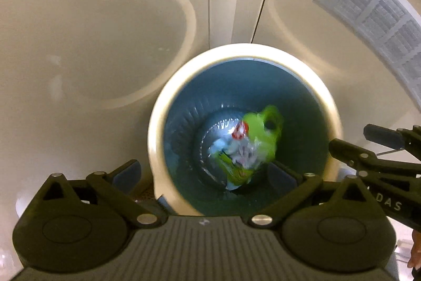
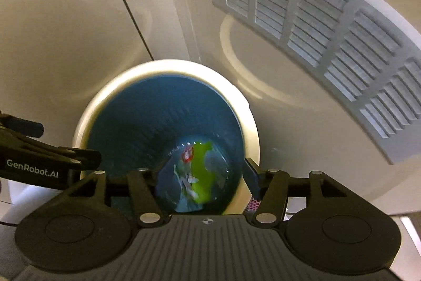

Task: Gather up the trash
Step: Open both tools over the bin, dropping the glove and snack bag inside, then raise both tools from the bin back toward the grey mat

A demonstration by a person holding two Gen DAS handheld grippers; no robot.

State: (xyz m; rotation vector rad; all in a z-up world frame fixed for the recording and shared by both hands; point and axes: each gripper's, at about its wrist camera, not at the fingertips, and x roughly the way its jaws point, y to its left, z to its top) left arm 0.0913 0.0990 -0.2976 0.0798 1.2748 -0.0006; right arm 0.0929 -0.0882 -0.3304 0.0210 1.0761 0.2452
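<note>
Now both wide-open, empty claws, left gripper (image 1: 204, 171) and right gripper (image 2: 206, 177), are hovering directly above the cream-rimmed blue round bin (image 1: 168, 96), where crumpled green plastic wrapper trash (image 1: 252, 144) is lying straight below.

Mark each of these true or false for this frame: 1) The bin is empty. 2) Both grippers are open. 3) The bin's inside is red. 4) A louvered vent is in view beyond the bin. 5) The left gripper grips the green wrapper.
1) False. The bin holds trash at its bottom, including a green wrapper.
2) True. The left gripper and the right gripper both have their fingers spread, nothing between them.
3) False. The inside is dark teal, under a cream rim.
4) True. A white louvered vent sits on the surface past the bin.
5) False. The wrapper lies down inside the bin, apart from the fingers.
</note>
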